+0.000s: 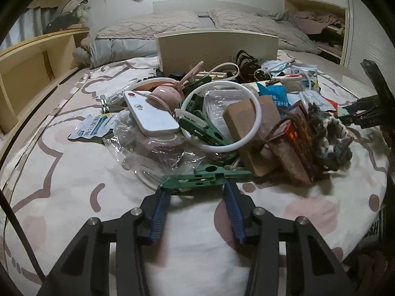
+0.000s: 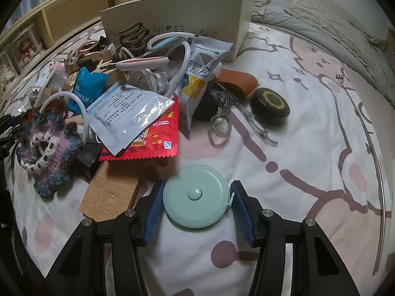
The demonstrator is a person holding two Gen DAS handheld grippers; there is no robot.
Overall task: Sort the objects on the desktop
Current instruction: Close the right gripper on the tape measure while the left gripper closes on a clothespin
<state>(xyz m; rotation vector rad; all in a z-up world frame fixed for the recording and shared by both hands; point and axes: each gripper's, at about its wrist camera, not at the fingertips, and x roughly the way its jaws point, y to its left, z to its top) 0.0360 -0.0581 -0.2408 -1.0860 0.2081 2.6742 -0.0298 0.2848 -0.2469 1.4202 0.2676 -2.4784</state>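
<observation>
A heap of small objects lies on a patterned bedsheet (image 1: 61,172). In the left wrist view my left gripper (image 1: 196,188) is open, its fingertips on either side of a green clothes peg (image 1: 205,176) at the heap's near edge. Behind it lie a white remote (image 1: 150,113), a white ring (image 1: 222,116) and a brown block (image 1: 249,133). In the right wrist view my right gripper (image 2: 196,194) is closed around a round mint tape measure (image 2: 196,196), its blue pads touching both sides. The tape measure rests on the sheet.
A white shoe box (image 2: 172,22) stands behind the heap. A crocheted piece (image 2: 47,150), red packet (image 2: 153,133), wooden board (image 2: 108,192), black round tin (image 2: 270,103), clear scissors (image 2: 222,123) and brown case (image 2: 237,81) lie around. Wooden shelving (image 1: 37,61) runs along the left.
</observation>
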